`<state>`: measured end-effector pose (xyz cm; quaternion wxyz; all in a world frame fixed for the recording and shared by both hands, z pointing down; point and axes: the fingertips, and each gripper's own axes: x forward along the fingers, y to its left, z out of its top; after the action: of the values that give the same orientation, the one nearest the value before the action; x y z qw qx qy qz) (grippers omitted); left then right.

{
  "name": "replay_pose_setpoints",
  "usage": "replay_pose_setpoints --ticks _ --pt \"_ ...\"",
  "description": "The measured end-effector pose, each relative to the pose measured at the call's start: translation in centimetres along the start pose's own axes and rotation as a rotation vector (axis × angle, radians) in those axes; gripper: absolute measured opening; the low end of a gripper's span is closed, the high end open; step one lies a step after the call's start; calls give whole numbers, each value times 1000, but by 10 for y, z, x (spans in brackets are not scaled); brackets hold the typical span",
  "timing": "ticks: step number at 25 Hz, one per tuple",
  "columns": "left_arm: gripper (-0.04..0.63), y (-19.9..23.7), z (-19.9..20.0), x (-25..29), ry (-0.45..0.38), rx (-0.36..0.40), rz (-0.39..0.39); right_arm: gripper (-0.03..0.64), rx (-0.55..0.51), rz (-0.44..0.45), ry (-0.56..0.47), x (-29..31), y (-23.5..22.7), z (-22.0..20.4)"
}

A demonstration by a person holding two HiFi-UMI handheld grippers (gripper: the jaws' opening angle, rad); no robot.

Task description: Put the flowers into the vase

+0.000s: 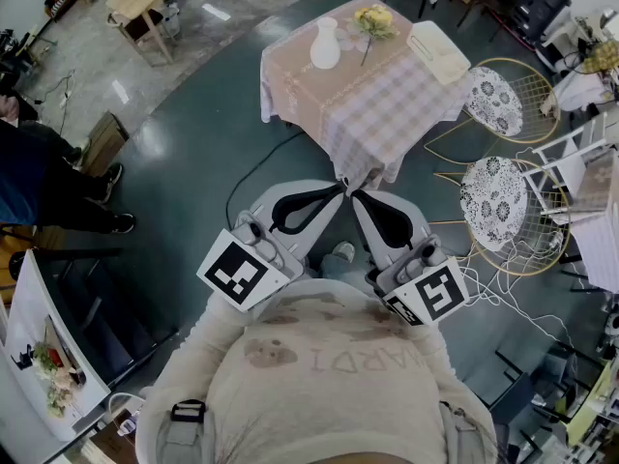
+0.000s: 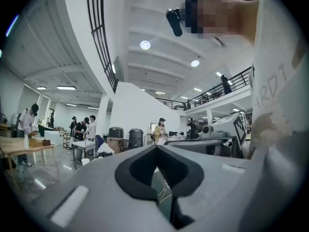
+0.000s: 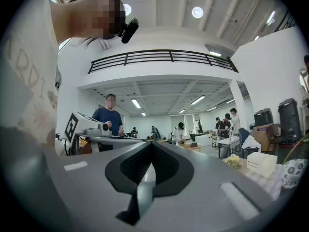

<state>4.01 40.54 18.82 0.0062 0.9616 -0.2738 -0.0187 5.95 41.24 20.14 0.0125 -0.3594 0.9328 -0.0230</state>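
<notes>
White vase (image 1: 325, 44) stands at the tabletop's (image 1: 372, 114) far edge, yellow flowers (image 1: 374, 21) lying beside it. My left gripper (image 1: 338, 189) and right gripper (image 1: 356, 197) have jaws pressed together, empty.

A table (image 1: 377, 114) under pink checked cloth, white box (image 1: 438, 51) on it, two wire chairs (image 1: 495, 201) alongside.

White vase (image 1: 325, 44) just beside yellow flowers (image 1: 374, 19) on a pink checked table (image 1: 372, 114).
</notes>
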Motion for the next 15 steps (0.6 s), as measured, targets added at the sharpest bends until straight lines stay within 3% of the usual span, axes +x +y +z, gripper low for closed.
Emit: replay_pose_setpoints --ticks 15 --pt "0 6 1 -2 -10 8 1 26 -11 6 -7 6 0 4"
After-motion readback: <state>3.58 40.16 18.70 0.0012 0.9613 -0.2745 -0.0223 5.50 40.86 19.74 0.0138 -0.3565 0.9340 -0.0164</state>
